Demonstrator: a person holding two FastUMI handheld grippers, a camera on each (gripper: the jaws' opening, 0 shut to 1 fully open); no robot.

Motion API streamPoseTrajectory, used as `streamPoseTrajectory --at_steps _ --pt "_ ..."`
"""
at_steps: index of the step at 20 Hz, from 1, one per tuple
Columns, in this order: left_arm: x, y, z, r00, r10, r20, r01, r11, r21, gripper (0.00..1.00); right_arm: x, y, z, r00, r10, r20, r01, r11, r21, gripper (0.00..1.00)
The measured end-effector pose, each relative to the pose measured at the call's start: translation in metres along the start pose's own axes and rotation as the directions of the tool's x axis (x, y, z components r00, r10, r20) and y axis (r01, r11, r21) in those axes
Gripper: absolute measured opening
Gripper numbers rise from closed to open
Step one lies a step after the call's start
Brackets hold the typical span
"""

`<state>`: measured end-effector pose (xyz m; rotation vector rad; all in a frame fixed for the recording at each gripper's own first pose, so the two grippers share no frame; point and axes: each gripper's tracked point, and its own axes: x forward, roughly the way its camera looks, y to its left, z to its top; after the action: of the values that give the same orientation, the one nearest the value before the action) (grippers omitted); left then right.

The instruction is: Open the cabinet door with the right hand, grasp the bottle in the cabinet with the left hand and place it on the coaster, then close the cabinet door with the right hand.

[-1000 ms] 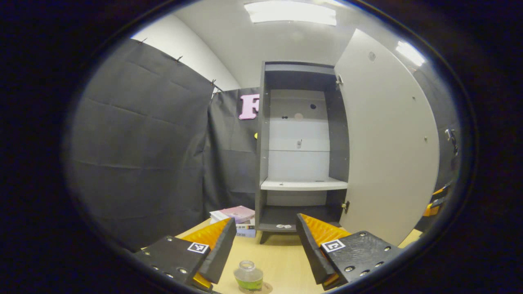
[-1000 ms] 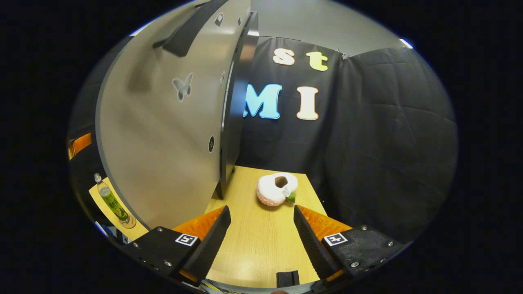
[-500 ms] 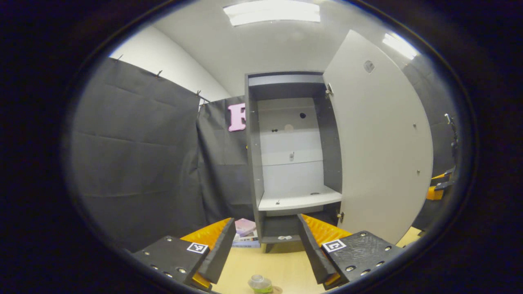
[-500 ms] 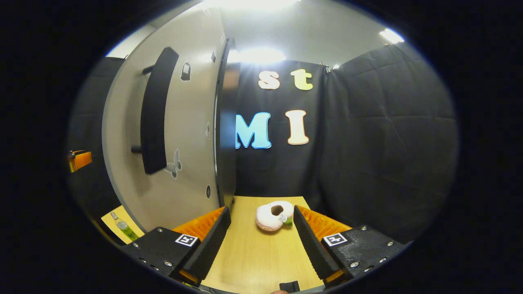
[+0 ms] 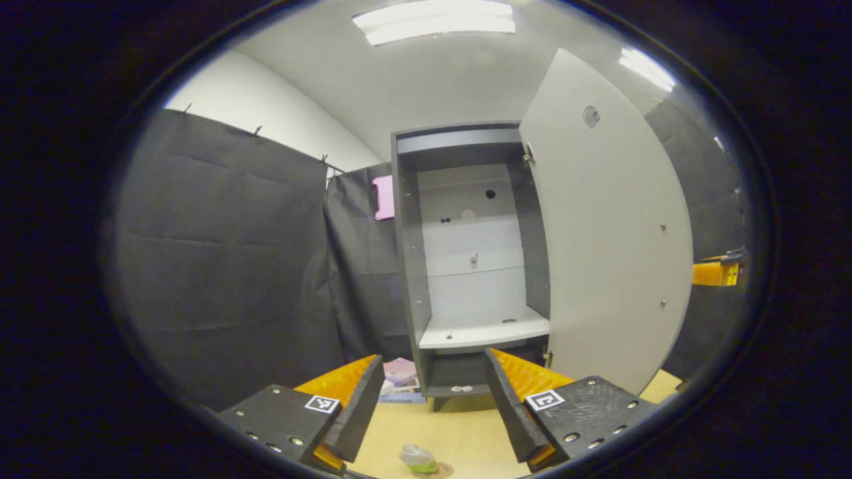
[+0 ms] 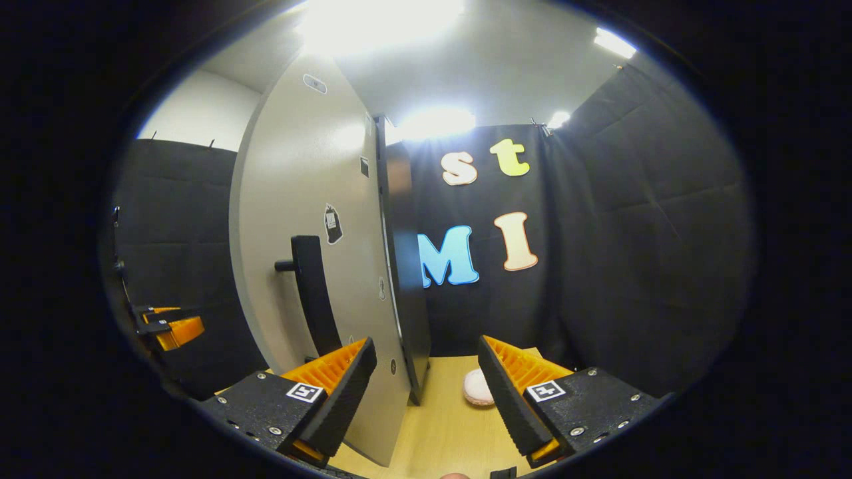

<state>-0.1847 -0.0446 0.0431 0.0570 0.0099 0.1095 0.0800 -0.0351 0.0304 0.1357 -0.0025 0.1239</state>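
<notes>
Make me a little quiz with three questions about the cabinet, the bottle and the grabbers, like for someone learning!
1. True or false: the cabinet door is shut.
2. Where is the bottle now? A) on the cabinet's shelf B) on the table, standing on the coaster C) held between the left gripper's fingers
3. Fill in: the dark handle on the door's outer face shows in the ____ gripper view.

Key:
1. False: it stands wide open.
2. B. The left gripper is open and apart from it.
3. Right, beside the open right gripper.
</notes>
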Motion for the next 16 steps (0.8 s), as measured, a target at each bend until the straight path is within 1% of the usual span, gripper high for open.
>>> streamPoseTrajectory --at_steps 1,5,6,7,8,10,12,13,14,16 --pt "-0.006 0.001 -0.002 1.0 0.002 -0.008 -0.002 1.0 -0.007 0.85 0.001 0.005 0.0 1.0 0.018 0.0 -0.018 1.0 0.012 0.95" --pt "-0.018 0.007 -0.007 0.999 0.03 -0.024 -0.029 0.999 0.019 0.85 0.006 0.024 -0.01 0.996 0.083 -0.03 -0.082 0.996 0.032 0.95" --pt "-0.016 0.008 -0.01 0.999 0.033 -0.027 -0.033 0.999 -0.001 0.85 0.007 0.024 -0.011 0.996 0.082 -0.041 -0.082 0.996 0.02 0.95" --pt "-0.015 0.007 -0.014 0.999 0.029 -0.031 -0.03 0.999 -0.026 0.86 0.007 0.026 -0.012 0.994 0.089 -0.064 -0.088 0.996 0.025 0.93" --pt "-0.012 0.008 -0.017 0.999 0.023 -0.032 -0.024 0.998 -0.051 0.85 0.009 0.032 -0.016 0.991 0.102 -0.082 -0.099 0.994 0.043 0.94" --pt "-0.003 0.016 -0.017 0.999 0.028 -0.031 -0.03 0.997 -0.067 0.85 0.011 0.047 -0.018 0.986 0.125 -0.111 -0.119 0.991 0.066 0.94" --pt "0.01 0.022 -0.013 0.999 0.021 -0.031 -0.022 0.998 -0.054 0.85 0.012 0.062 -0.016 0.984 0.129 -0.118 -0.125 0.991 0.04 0.94" --pt "0.017 0.024 -0.008 1.0 0.011 -0.02 -0.012 0.999 -0.041 0.89 0.013 0.071 -0.015 0.984 0.132 -0.116 -0.131 0.991 0.02 0.94" --pt "0.023 0.027 -0.005 1.0 0.0 -0.009 -0.001 1.0 -0.03 0.85 0.014 0.081 -0.016 0.983 0.139 -0.117 -0.139 0.99 0.006 0.94" --pt "0.034 0.032 -0.003 1.0 -0.019 0.001 0.019 1.0 -0.011 0.86 0.018 0.103 -0.023 0.98 0.154 -0.128 -0.154 0.988 0.008 0.94"
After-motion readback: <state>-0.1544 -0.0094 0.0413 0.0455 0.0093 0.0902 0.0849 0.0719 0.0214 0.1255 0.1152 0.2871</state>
